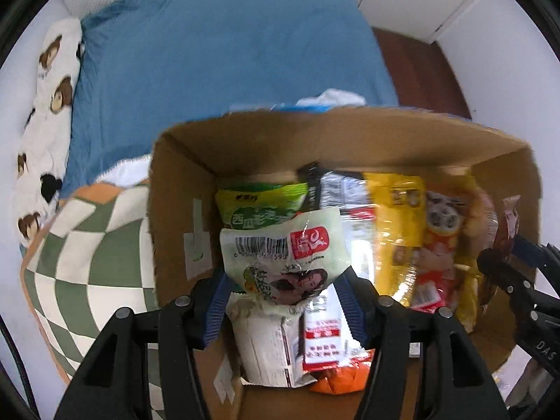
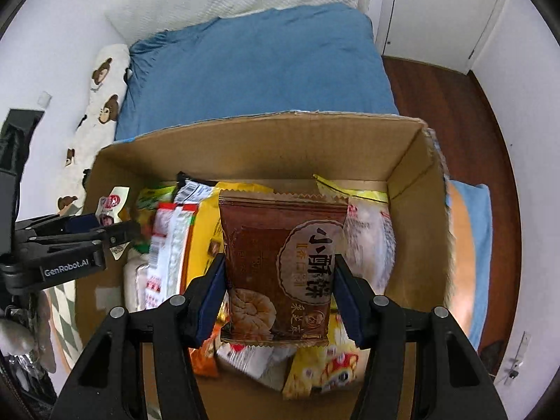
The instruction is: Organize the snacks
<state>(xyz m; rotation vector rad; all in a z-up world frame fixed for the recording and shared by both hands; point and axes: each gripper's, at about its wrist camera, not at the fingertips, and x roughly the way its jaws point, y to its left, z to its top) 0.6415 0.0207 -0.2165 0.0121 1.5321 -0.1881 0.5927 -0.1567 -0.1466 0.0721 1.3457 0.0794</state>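
A cardboard box (image 1: 182, 189) on the bed holds several snack packets; it also shows in the right wrist view (image 2: 245, 147). My left gripper (image 1: 283, 290) is shut on a pale green snack packet (image 1: 283, 255) with a barcode, held over the box's left side. My right gripper (image 2: 280, 290) is shut on a brown pastry packet (image 2: 280, 266), held over the box's middle. The left gripper with its packet shows at the left of the right wrist view (image 2: 115, 231). The right gripper shows at the right edge of the left wrist view (image 1: 504, 255).
A blue blanket (image 1: 217, 56) covers the bed behind the box. A bear-print pillow (image 1: 49, 112) lies along the left wall. A green checked cloth (image 1: 91, 252) lies left of the box. Wooden floor (image 2: 455, 112) and white walls are on the right.
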